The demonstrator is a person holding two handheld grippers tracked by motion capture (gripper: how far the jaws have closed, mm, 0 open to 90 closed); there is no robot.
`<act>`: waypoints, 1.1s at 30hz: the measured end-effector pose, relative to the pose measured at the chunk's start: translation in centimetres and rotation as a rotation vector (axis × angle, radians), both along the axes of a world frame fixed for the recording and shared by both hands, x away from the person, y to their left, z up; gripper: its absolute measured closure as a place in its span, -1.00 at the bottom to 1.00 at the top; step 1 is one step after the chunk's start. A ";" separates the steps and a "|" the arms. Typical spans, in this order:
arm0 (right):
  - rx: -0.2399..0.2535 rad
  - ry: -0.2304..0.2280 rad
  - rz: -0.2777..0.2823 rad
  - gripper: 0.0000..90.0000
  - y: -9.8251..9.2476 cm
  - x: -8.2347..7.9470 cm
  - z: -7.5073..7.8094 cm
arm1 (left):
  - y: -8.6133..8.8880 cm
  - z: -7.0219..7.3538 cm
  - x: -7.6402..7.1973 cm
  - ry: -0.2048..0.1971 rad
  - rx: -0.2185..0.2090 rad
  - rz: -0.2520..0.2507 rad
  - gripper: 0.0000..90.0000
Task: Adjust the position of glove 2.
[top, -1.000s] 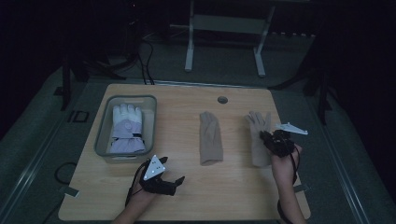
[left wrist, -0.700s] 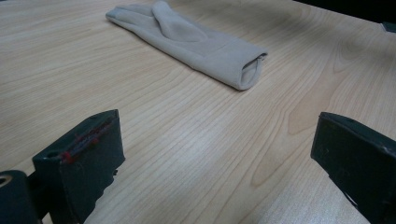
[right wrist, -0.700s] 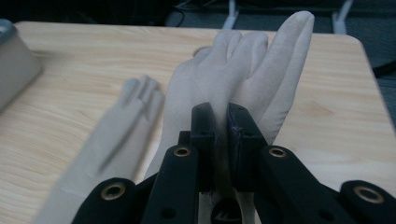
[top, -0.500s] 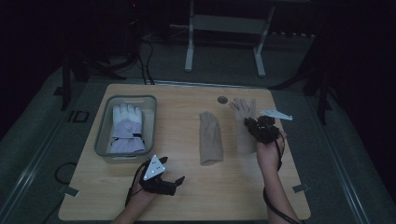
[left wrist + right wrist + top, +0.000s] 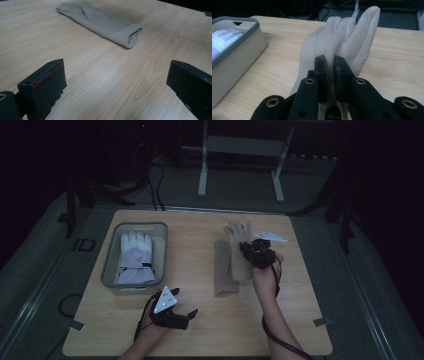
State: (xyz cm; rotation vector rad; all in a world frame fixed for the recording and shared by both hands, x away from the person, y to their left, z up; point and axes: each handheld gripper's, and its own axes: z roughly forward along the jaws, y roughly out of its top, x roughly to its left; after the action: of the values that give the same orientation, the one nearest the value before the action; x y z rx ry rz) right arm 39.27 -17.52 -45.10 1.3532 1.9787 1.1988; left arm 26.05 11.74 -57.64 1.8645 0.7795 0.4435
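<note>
Two beige gloves are at mid-table. One beige glove [image 5: 222,272] [image 5: 105,22] lies flat with its cuff toward me. My right gripper [image 5: 251,251] [image 5: 330,61] is shut on the second beige glove [image 5: 239,247] [image 5: 342,32], just right of the first; its fingers point away from me. A white padded glove [image 5: 134,257] [image 5: 222,37] rests in the grey tray [image 5: 109,270] [image 5: 242,45] at the left. My left gripper [image 5: 190,316] [image 5: 116,72] sits low near the front edge, open, with bare wood between its jaws.
A small round hole or disc in the tabletop is hidden behind the held glove. The wooden table [image 5: 300,310] has bare room at the right and front. Beyond the far edge stand a metal stand [image 5: 240,150] and cables on the dark floor.
My right gripper has carried the beige glove leftward from the table's right side to beside the other beige glove. The left gripper has stayed where it was.
</note>
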 end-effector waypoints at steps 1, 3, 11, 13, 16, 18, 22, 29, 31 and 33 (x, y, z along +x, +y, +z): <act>-0.002 0.003 0.004 0.83 0.4 0.1 -0.2 | 0.0 0.0 0.0 0.000 0.000 0.000 -0.94; -0.002 0.010 0.010 0.82 0.9 0.2 -0.6 | 0.0 0.0 0.0 0.000 0.000 0.000 -0.94; -0.024 0.045 0.007 0.82 2.6 1.3 -3.2 | 0.1 0.0 0.0 0.002 -0.007 -0.001 -0.94; -0.032 0.063 0.008 0.82 3.0 1.5 -4.1 | 0.1 0.0 0.0 0.001 -0.007 -0.002 -0.94; -0.032 0.098 0.007 0.82 3.5 1.7 -5.6 | 0.1 0.0 0.0 0.002 -0.006 -0.003 -0.94; -0.033 0.117 0.008 0.82 3.7 1.8 -6.4 | 0.1 0.0 0.0 0.002 -0.007 -0.003 -0.94; -0.021 0.160 -0.013 0.81 3.5 1.9 -8.1 | 0.1 0.0 0.0 0.002 -0.009 -0.003 -0.94; -0.051 0.173 -0.003 0.73 3.7 1.9 -9.5 | 0.1 0.0 0.0 0.003 -0.008 -0.002 -0.94; -0.042 0.180 0.001 0.69 3.7 1.9 -9.7 | 0.1 0.0 0.0 0.004 -0.009 -0.002 -0.94; -0.034 0.184 0.007 0.64 3.7 1.8 -9.7 | 0.1 0.0 0.1 0.006 -0.012 -0.003 -0.94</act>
State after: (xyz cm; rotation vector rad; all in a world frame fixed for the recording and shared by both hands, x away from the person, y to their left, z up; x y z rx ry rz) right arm 41.06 -13.83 -54.83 1.4866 2.1208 1.0721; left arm 26.11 11.84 -57.66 1.8566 0.7818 0.4301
